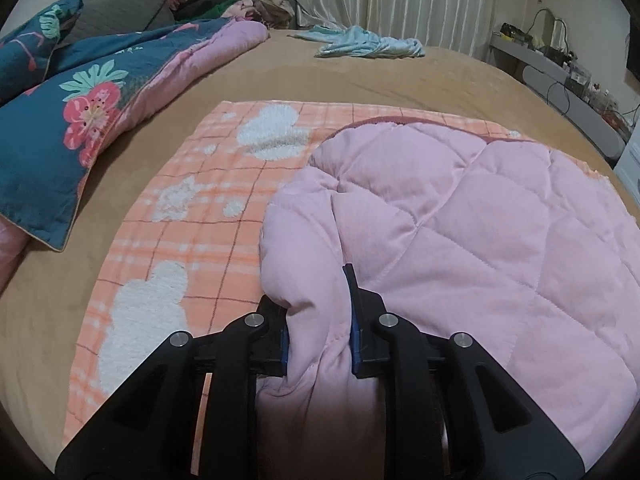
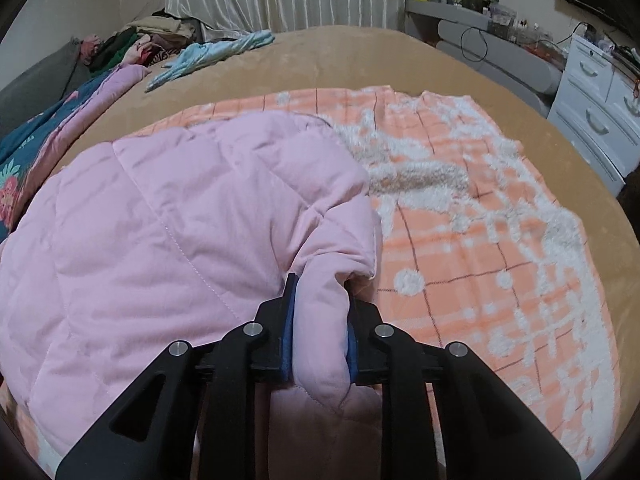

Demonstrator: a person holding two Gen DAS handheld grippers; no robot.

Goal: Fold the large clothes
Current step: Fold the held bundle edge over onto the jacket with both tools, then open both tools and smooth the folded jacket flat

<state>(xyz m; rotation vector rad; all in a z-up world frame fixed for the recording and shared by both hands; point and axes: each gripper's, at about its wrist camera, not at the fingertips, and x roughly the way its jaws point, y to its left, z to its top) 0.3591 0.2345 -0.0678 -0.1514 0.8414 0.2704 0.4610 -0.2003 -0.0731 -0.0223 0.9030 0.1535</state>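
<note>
On the bed (image 1: 360, 72), near its front edge, I have the left gripper (image 1: 320, 320) and right gripper (image 2: 320, 320) each clamped on the pink quilted garment (image 1: 480, 220), folded over its orange plaid side.

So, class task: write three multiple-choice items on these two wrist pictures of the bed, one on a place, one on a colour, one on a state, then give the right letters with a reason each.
1. Where does the light blue garment lie?
A. on the far part of the bed
B. in a drawer
C. on the floor

2. What colour is the quilted side of the garment being folded?
A. green
B. pink
C. black

3. How do the left hand-held gripper and right hand-held gripper stand?
A. both open, empty
B. one holds cloth
C. both shut on pink cloth

Answers: 1 A, it rests on the tan bed cover near the curtains; 2 B, the padded surface is pink; 3 C, each view shows cloth pinched between the pads.
</note>
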